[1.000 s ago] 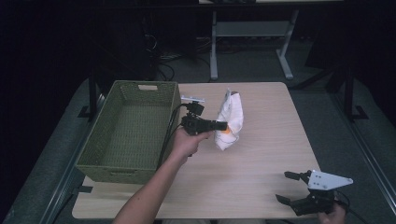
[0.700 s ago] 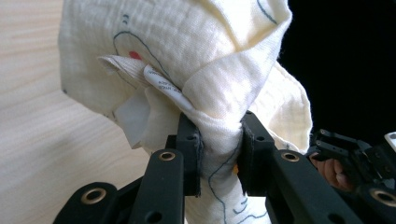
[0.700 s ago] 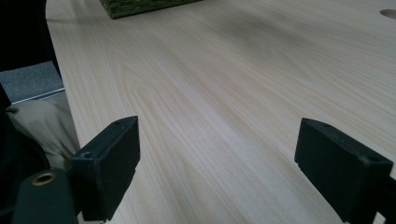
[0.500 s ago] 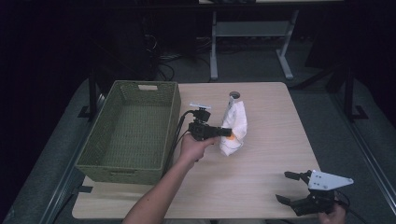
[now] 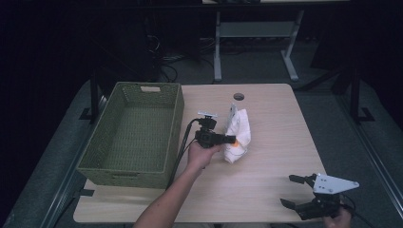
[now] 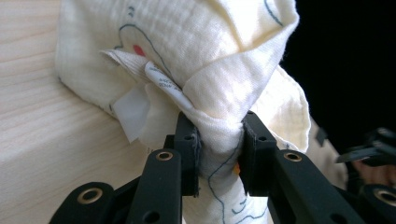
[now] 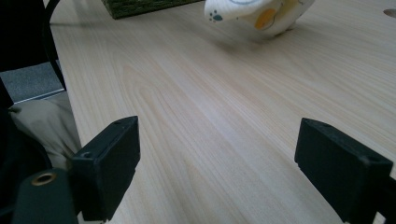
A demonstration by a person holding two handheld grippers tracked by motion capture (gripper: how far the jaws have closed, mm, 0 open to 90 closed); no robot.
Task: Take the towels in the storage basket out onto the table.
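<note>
Cloth (image 5: 236, 133) sits bunched on my table (image 5: 266, 190) just right of the green basket (image 5: 133, 137); my left gripper (image 6: 218, 151) pinches a fold of it, jaws just easing apart slightly. My right gripper (image 5: 295, 191) rests near the front edge, fingers wide apart, empty.

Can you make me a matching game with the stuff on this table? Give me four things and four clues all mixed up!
Things:
1. basket
2. cloth
3. left gripper
4. right gripper

Clues:
a. jaws wide apart, nothing between them
b. green and woven
c. pinching a bunch of fabric
d. cream with small drawings

Pairs: 1-b, 2-d, 3-c, 4-a
</note>
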